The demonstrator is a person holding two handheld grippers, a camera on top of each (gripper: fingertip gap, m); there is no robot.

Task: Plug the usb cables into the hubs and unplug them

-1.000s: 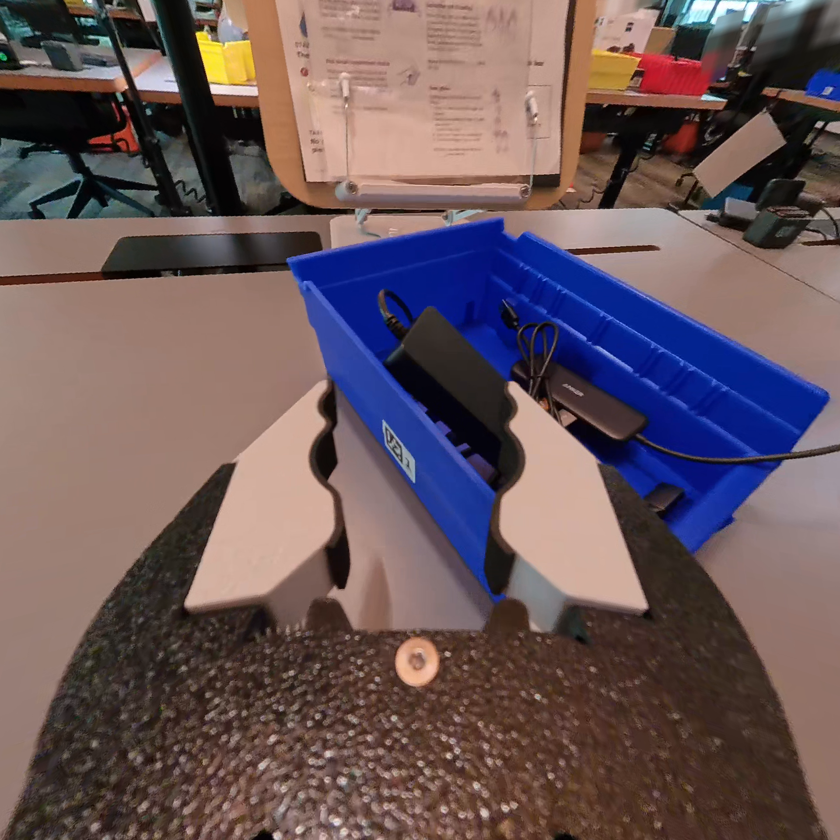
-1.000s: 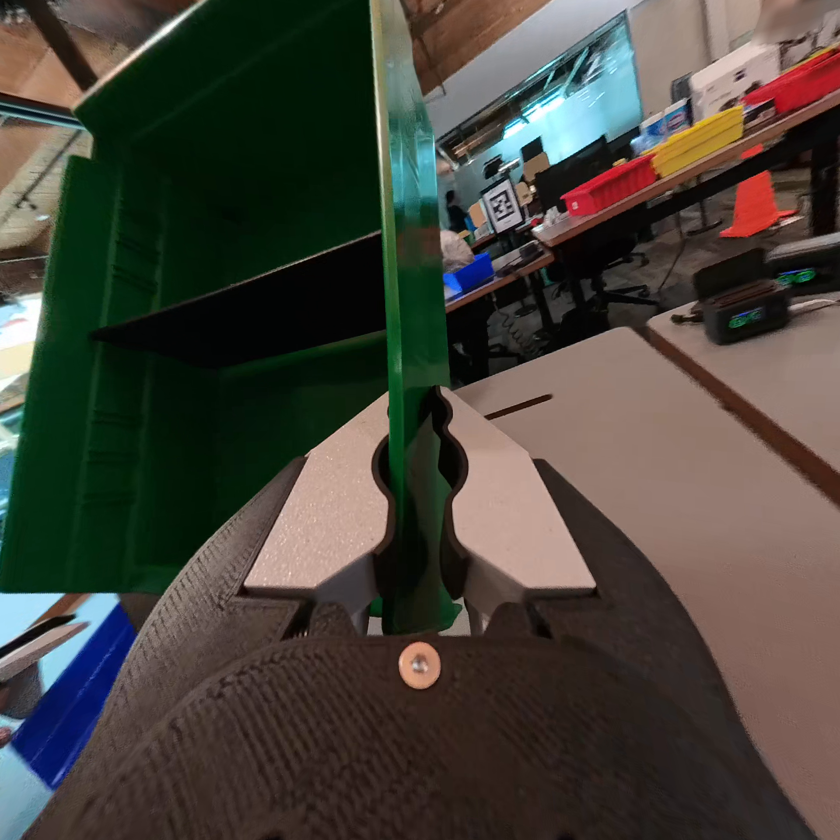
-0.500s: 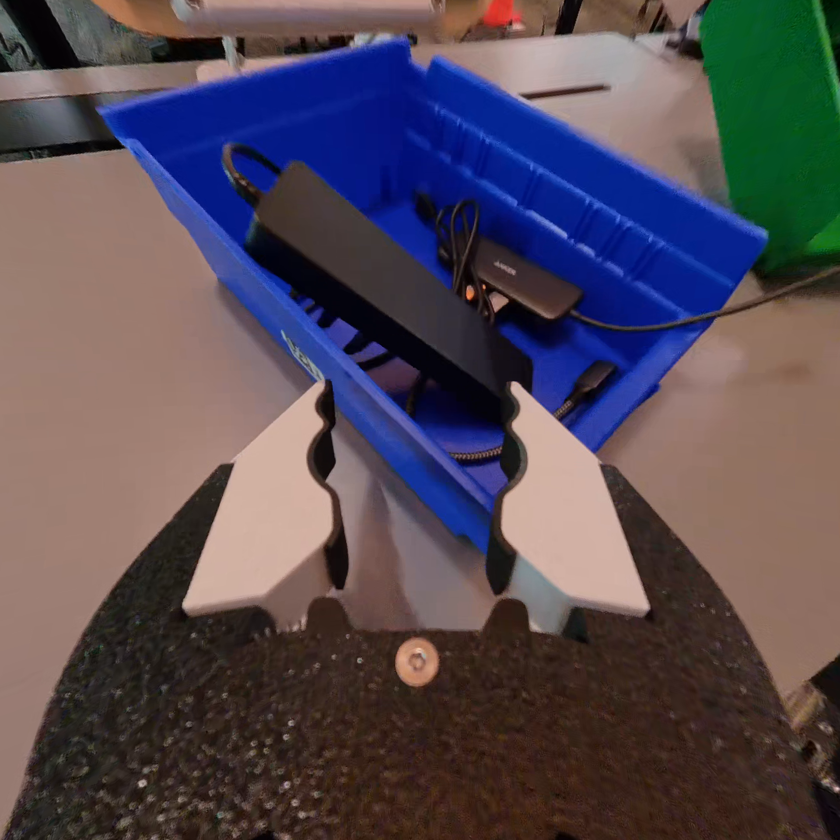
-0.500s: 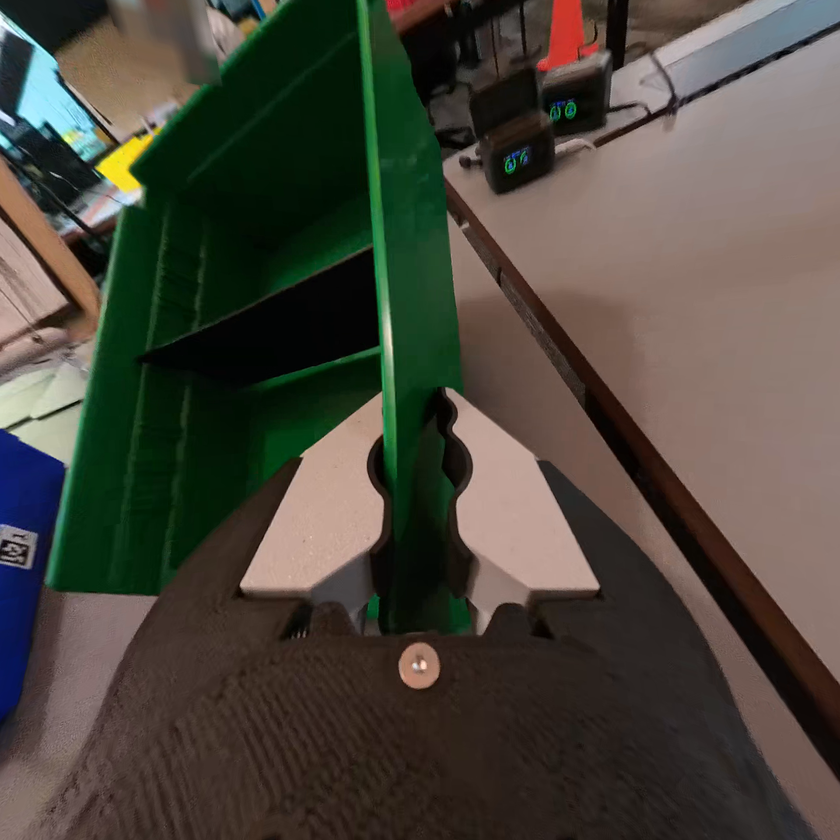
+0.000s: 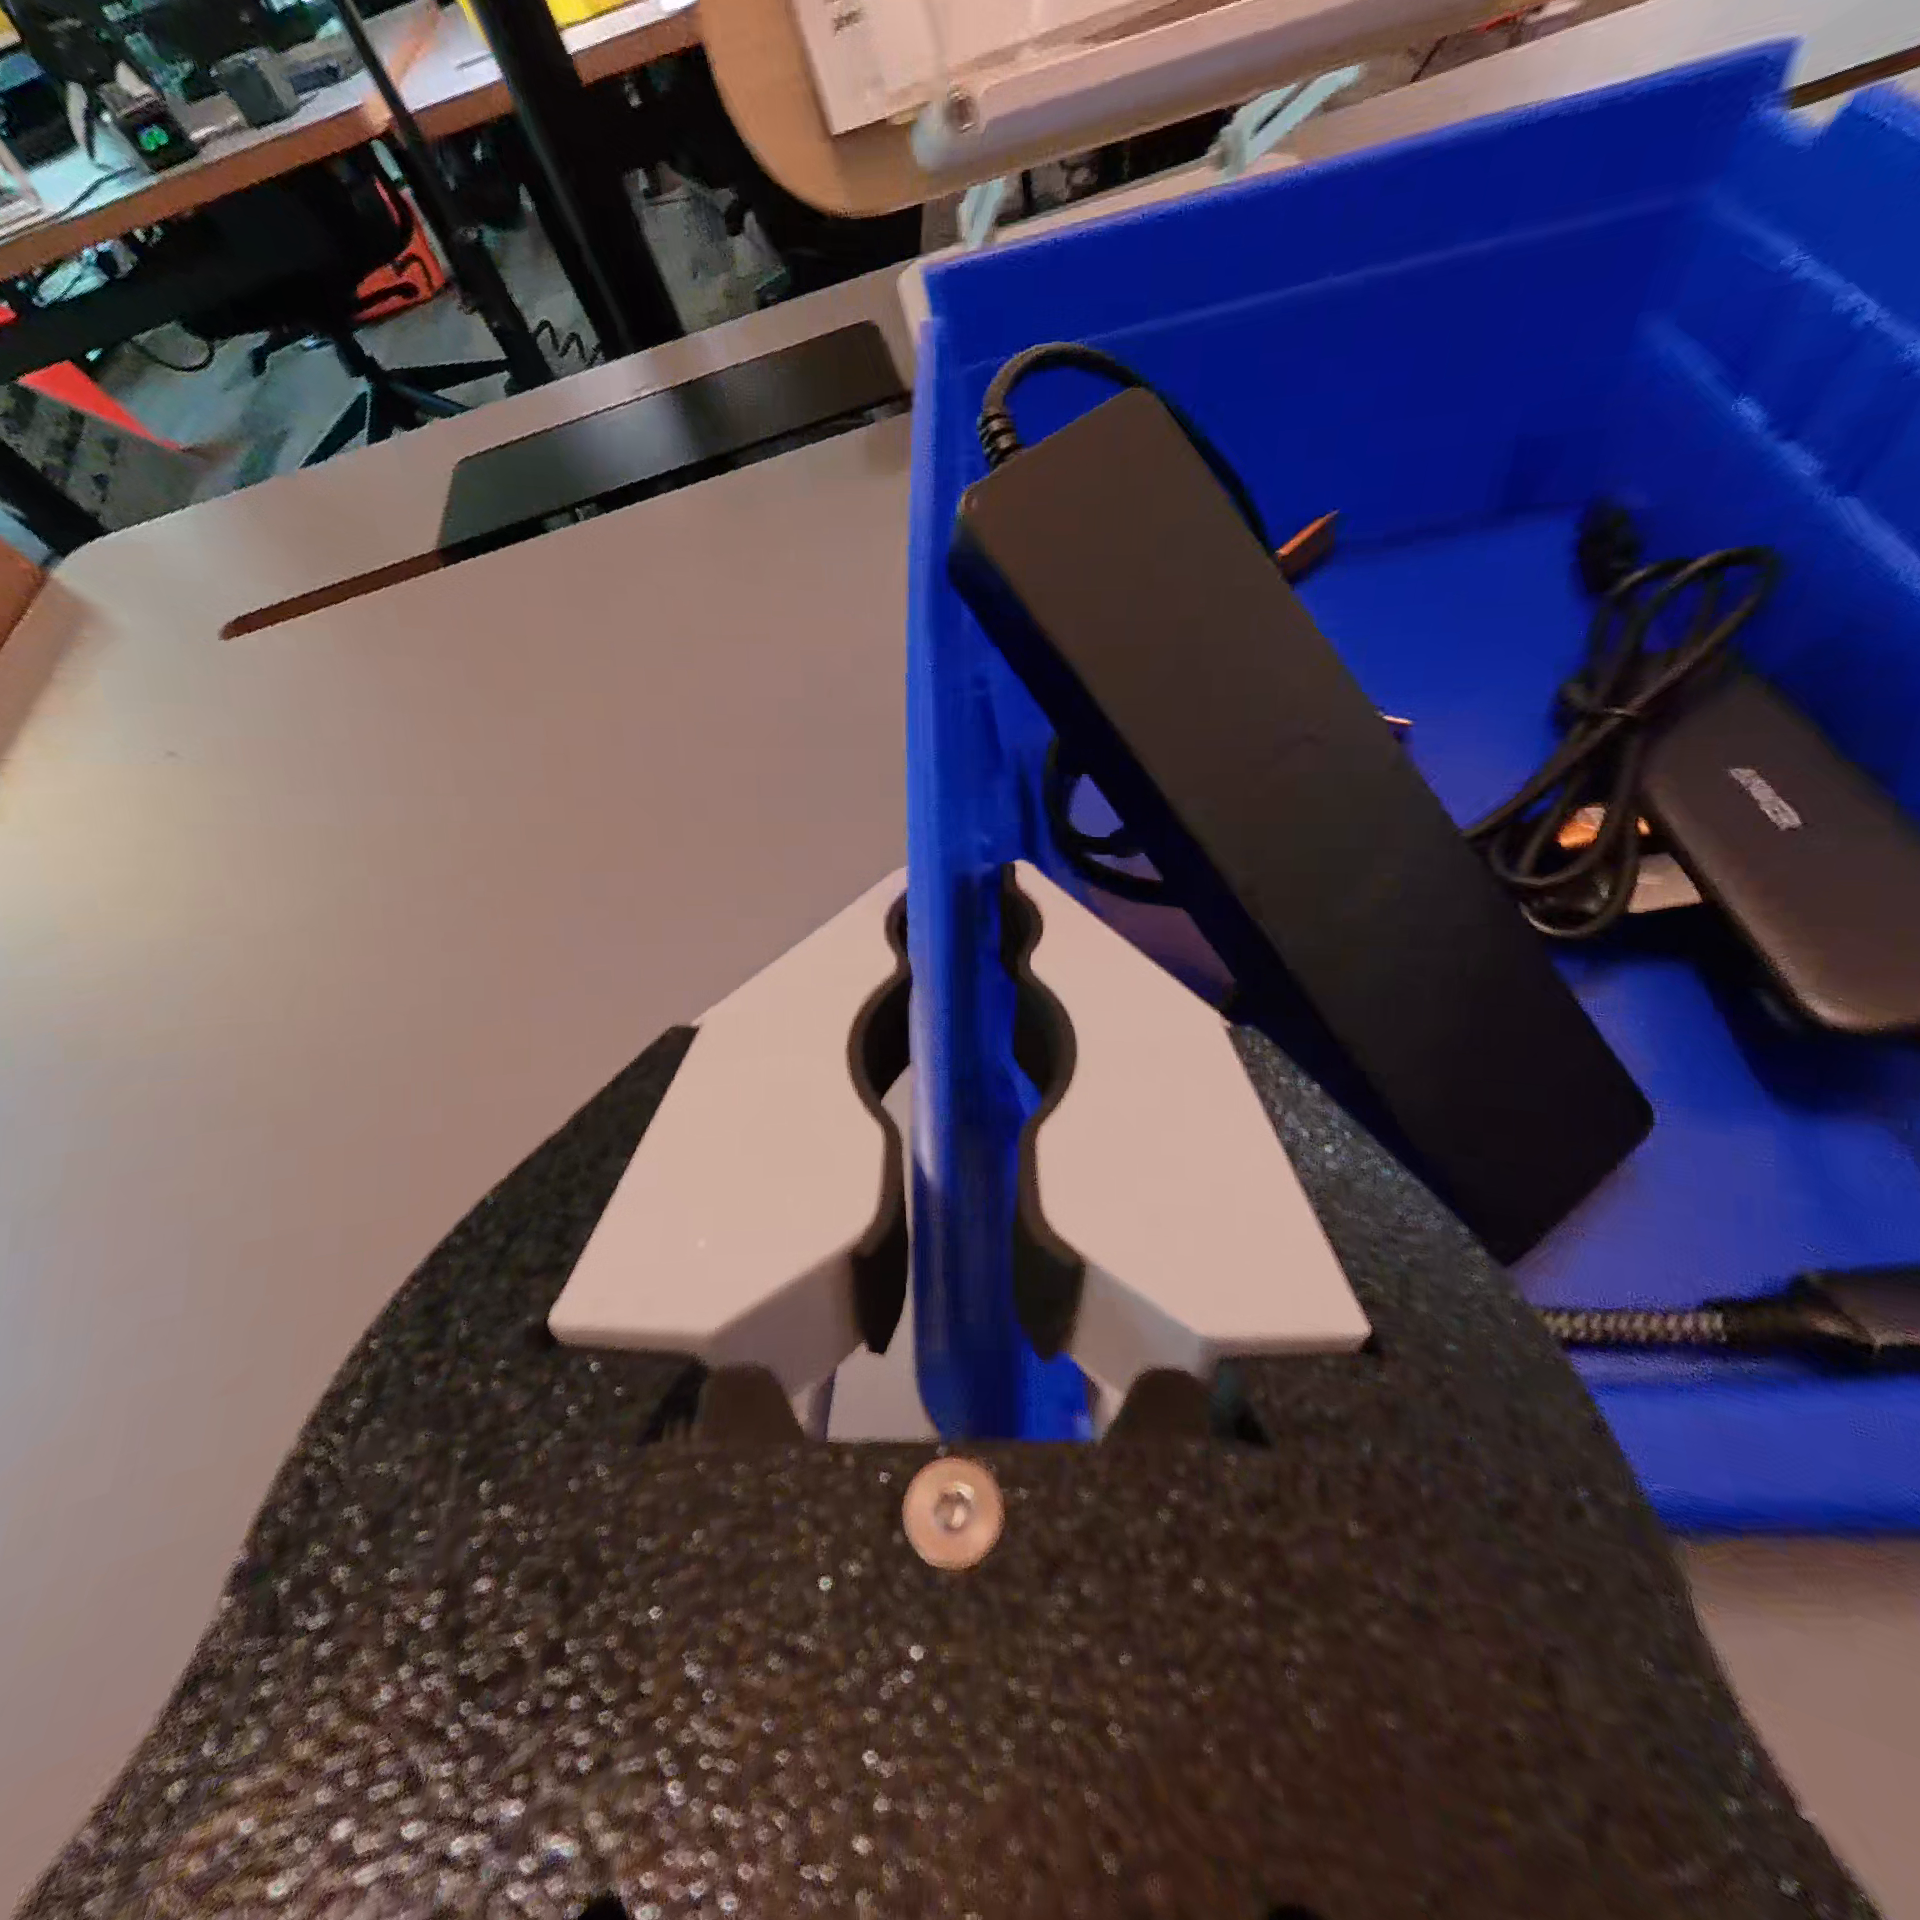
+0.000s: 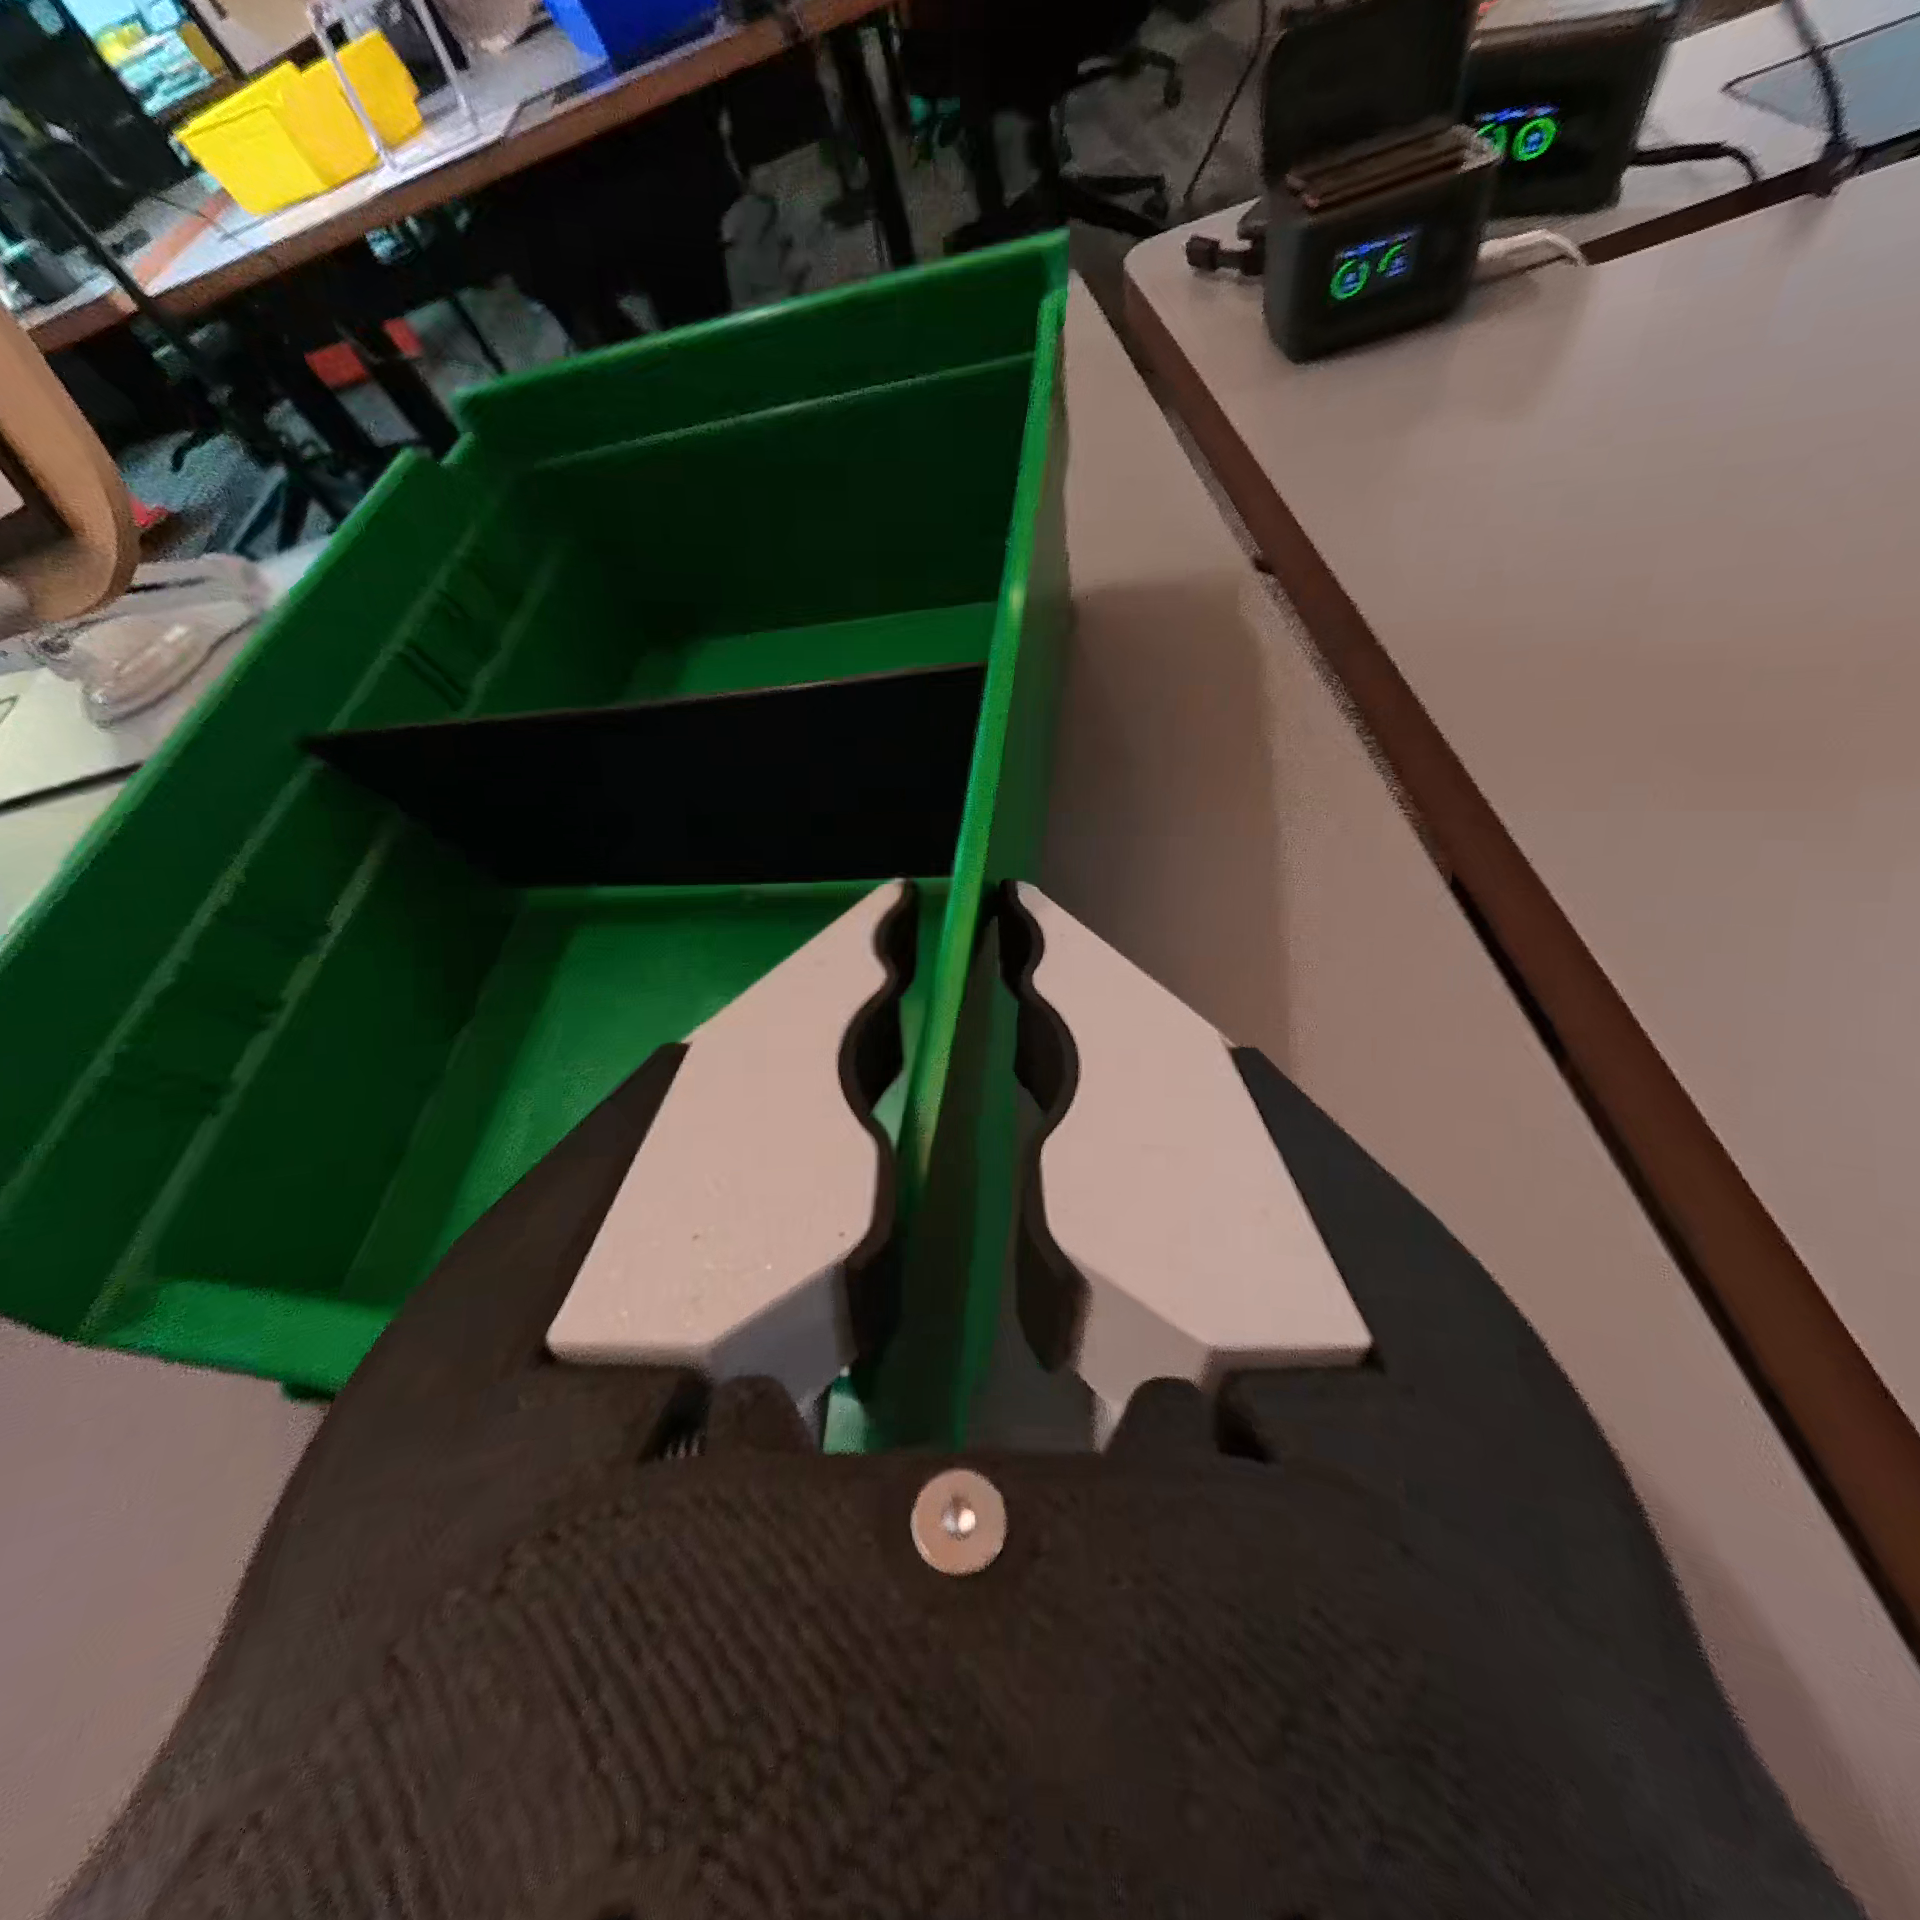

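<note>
My left gripper point(image 5: 956, 904) is shut on the left wall of a blue bin point(image 5: 1351, 312). In the bin a long black hub point(image 5: 1278, 790) leans against that wall. A second dark grey hub point(image 5: 1808, 873) lies further right with a coiled black cable point(image 5: 1621, 748) beside it. A braided cable point(image 5: 1683, 1325) lies at the bin's near end. My right gripper point(image 6: 956, 904) is shut on the right wall of a green bin point(image 6: 727, 499). That bin has a black divider point(image 6: 675, 779) across it and nothing else shows inside.
Both bins are on a grey table point(image 5: 416, 831). A black pad point(image 5: 675, 436) and a document stand point(image 5: 935, 104) are behind the blue bin. A second table point(image 6: 1558, 623) on the right carries two chargers with green displays point(image 6: 1371, 260). Yellow bins point(image 6: 291, 135) stand far back.
My left gripper was open in front of the blue bin and has shut on its left wall. My right gripper has brought the green bin from raised and tilted down to table level.
</note>
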